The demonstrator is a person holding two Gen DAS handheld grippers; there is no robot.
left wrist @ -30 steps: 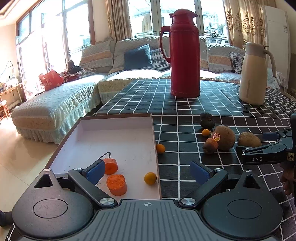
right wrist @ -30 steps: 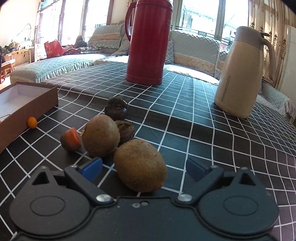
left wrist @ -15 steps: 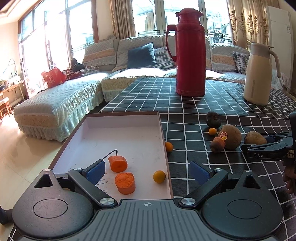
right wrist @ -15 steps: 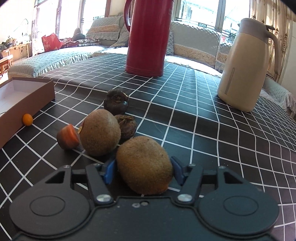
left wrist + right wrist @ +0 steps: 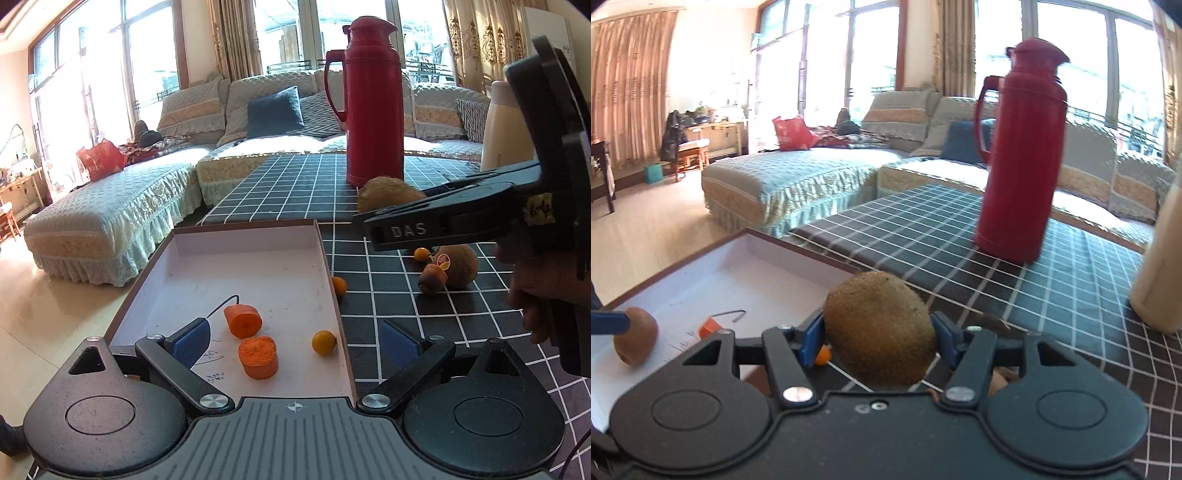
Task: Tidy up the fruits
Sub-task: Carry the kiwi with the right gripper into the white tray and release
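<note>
My right gripper (image 5: 879, 339) is shut on a brown kiwi (image 5: 881, 328) and holds it in the air by the right wall of the shallow white box (image 5: 255, 236); the kiwi also shows in the left wrist view (image 5: 388, 194). My left gripper (image 5: 295, 341) is open and empty, low over the box's near end. In the box lie two orange carrot pieces (image 5: 243, 320) (image 5: 258, 356) and a small orange fruit (image 5: 324, 342). On the checked cloth lie another small orange fruit (image 5: 339, 285), a second kiwi with a sticker (image 5: 456, 266), a carrot piece (image 5: 430, 278) and one more small orange fruit (image 5: 422, 254).
A tall red thermos (image 5: 373, 107) and a cream jug (image 5: 506, 129) stand at the back of the table (image 5: 295, 184). A sofa (image 5: 122, 206) lies beyond the table's far and left edges. The person's hand (image 5: 546, 288) holds the right gripper.
My right gripper closed on the kiwi, lifted it off the cloth and carried it left toward the box. The left gripper stayed open over the box.
</note>
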